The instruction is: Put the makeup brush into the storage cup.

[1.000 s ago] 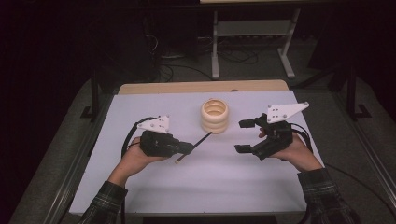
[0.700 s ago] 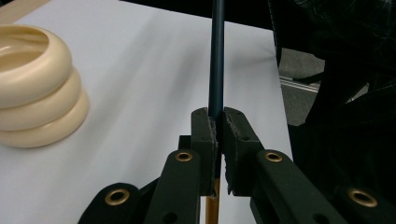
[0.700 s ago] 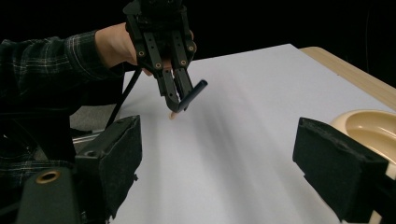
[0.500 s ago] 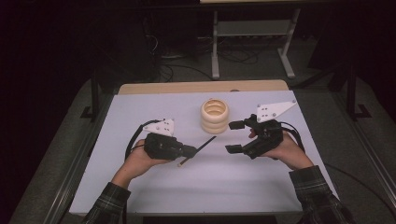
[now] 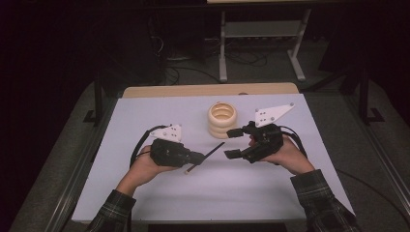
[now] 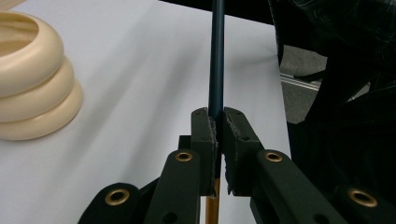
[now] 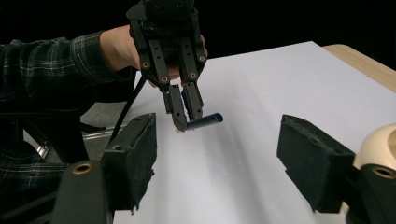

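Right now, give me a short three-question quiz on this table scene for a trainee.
1. True or false: the left gripper is clamped on the thin dark pen with a yellow end.
2. How many rounded tiers does the cream ribbed holder show?
3. The right gripper is: A) shut on the pen, B) open, holding nothing, C) gripping the holder.

Key: 1 true; 2 three; 3 B. The right gripper's jaws have just been closing, with nothing between them.

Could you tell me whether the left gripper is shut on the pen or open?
Shut on it. In the left gripper view the fingers press on both sides of the dark pen, which sticks out ahead above the table.
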`<state>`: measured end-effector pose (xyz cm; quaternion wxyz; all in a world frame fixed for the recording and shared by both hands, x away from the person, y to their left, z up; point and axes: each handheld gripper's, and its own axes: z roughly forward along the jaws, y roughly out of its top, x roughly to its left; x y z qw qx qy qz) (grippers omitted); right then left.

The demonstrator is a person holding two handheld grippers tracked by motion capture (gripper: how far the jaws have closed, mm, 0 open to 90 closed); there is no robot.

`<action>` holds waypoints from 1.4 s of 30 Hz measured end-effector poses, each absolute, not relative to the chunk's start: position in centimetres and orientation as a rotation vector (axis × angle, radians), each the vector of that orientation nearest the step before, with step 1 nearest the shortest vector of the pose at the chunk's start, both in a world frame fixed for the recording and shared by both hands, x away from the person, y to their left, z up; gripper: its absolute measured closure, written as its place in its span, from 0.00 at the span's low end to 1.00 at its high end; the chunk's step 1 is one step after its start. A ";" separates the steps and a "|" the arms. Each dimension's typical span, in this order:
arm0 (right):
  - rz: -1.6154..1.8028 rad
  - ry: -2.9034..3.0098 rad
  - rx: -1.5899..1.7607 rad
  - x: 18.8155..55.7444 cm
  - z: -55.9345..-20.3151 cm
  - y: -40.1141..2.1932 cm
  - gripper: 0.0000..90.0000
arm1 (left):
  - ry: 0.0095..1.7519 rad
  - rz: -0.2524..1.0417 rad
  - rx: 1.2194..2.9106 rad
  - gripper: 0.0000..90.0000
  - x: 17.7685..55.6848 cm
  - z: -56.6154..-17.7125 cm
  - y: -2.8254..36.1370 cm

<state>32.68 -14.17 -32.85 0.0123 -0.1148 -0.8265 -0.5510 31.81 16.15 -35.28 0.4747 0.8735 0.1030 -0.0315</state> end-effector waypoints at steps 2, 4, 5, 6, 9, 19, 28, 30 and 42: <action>-1.716 -2.572 -0.354 32.7 -32.9 -14.1 0.34 | 0.249 -0.080 2.136 0.93 31.7 -35.3 16.0; -1.711 -2.567 -0.349 32.8 -32.9 -13.9 0.36 | 0.240 -0.081 2.139 0.93 31.7 -35.2 16.0; -1.705 -2.566 -0.349 32.8 -32.9 -13.9 0.38 | 0.241 -0.082 2.139 0.93 31.7 -35.2 15.9; -1.697 -2.565 -0.343 32.8 -33.0 -13.7 0.38 | 0.240 -0.082 2.140 0.93 31.7 -35.2 15.9; -1.677 -2.568 -0.340 32.8 -33.1 -13.5 0.40 | 0.236 -0.082 2.141 0.93 31.6 -35.3 15.8; -1.626 -2.564 -0.325 33.0 -33.5 -12.6 0.48 | 0.231 -0.089 2.146 0.93 31.5 -35.3 15.6; -1.613 -2.555 -0.309 33.1 -33.5 -12.2 0.59 | 0.227 -0.090 2.150 0.93 31.5 -35.4 15.5; -1.614 -2.554 -0.306 33.1 -33.5 -12.2 0.63 | 0.226 -0.090 2.150 0.93 31.5 -35.4 15.5; -1.586 -2.557 -0.289 33.0 -33.5 -12.2 0.74 | 0.222 -0.090 2.151 0.93 31.4 -35.3 15.5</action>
